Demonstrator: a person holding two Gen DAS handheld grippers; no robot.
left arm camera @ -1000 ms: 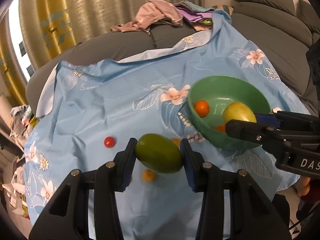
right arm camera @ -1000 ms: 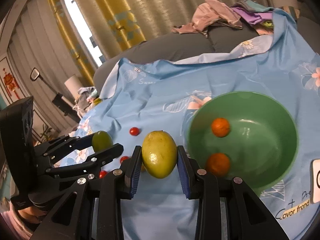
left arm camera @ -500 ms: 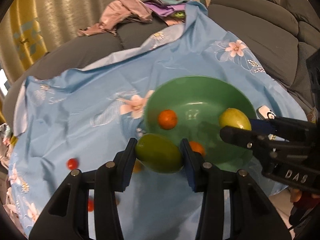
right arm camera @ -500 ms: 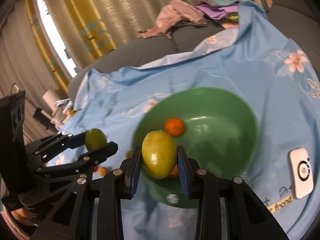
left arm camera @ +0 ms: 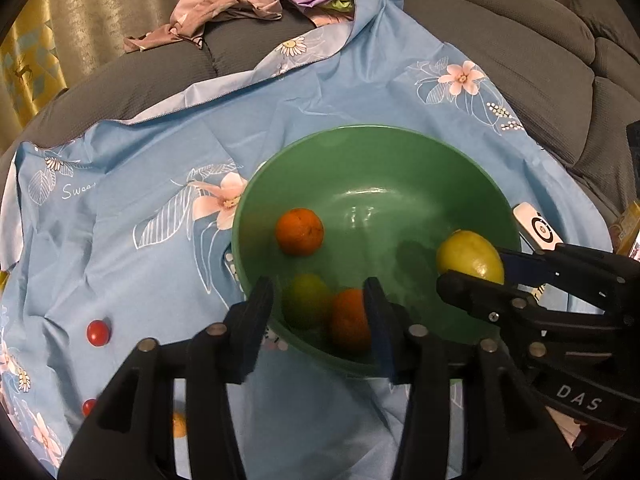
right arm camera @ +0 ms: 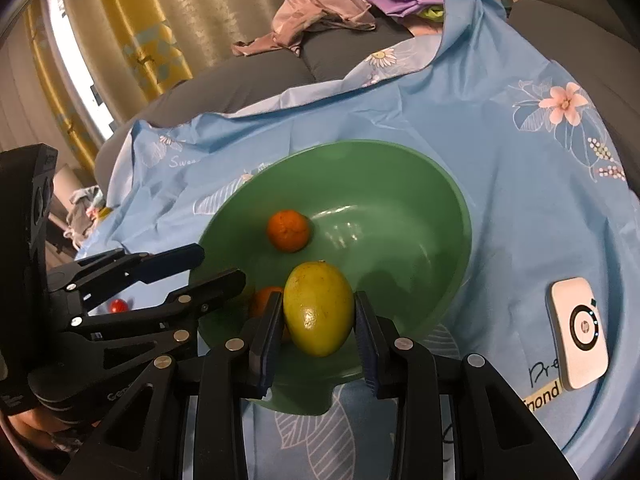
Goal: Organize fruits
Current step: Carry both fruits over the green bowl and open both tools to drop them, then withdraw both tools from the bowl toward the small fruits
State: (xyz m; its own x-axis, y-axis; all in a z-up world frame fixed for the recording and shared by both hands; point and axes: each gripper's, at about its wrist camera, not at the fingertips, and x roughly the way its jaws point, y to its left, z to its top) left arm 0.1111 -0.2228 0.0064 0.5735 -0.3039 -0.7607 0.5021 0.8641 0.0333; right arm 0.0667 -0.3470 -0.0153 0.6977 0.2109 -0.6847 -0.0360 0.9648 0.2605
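Note:
A green bowl sits on the blue flowered cloth; it also shows in the right wrist view. In it lie two oranges and a blurred green fruit. My left gripper is open over the bowl's near rim, just above the green fruit. My right gripper is shut on a yellow-green lemon-like fruit above the bowl; the fruit also shows in the left wrist view. The left gripper appears in the right wrist view, jaws apart.
Small red tomatoes and a small orange fruit lie on the cloth left of the bowl. A white device lies on the cloth to the right. Clothes are piled on the grey sofa behind.
Both grippers moved over the bowl. My left gripper opened and the green fruit dropped into the bowl. The right gripper still holds its fruit.

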